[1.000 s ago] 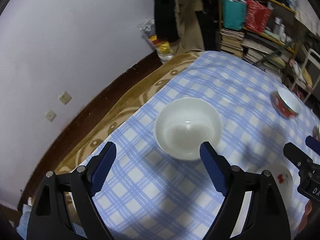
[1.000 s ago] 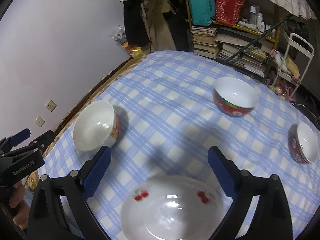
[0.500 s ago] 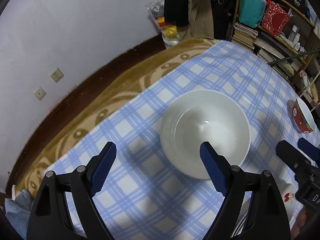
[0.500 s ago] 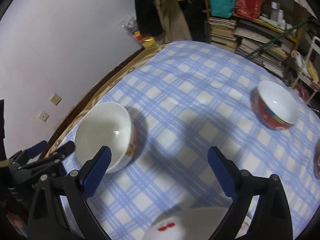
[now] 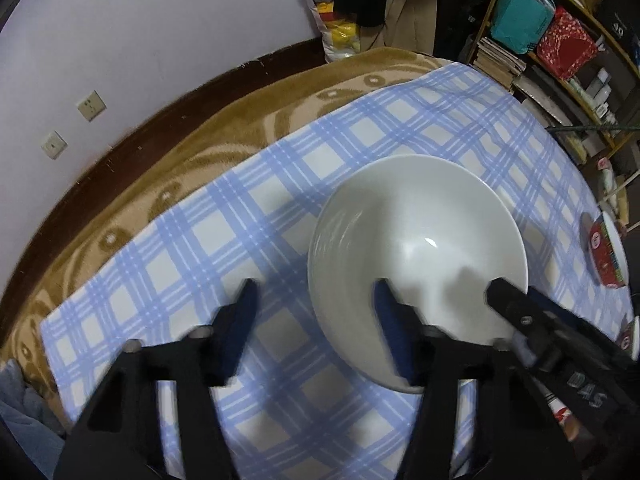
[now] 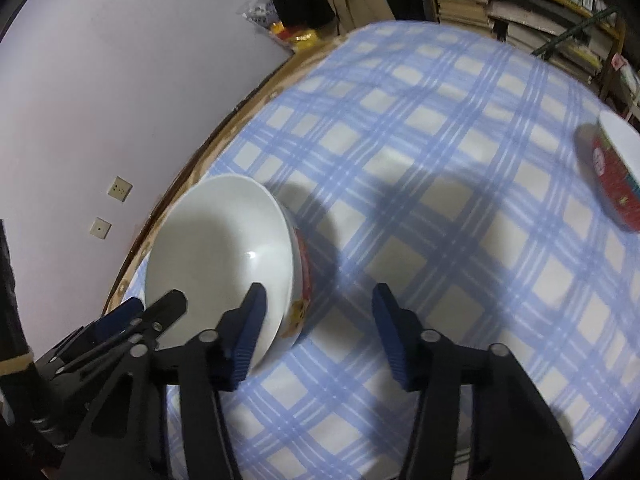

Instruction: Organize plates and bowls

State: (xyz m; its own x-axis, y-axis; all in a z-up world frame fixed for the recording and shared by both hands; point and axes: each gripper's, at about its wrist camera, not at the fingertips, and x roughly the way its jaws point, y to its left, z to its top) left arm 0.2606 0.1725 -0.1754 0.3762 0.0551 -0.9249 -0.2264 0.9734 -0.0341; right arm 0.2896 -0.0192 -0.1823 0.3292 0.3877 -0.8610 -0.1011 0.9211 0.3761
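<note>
Bowl (image 5: 416,248), white inside with a red pattern outside, sits upright, mouth up, on the checked cloth (image 5: 224,240) near the table's left edge; being round, it has no long axis. Left gripper (image 5: 314,304) gapes wide, straddling the near-left rim, gripping nothing. Right gripper (image 6: 318,320) is equally spread, its left finger over the bowl's rim, contact unclear. Second red bowl (image 6: 616,176) sits far right.

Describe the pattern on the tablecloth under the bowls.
The tablecloth has a blue and white check pattern, seen best in the right wrist view.
</note>
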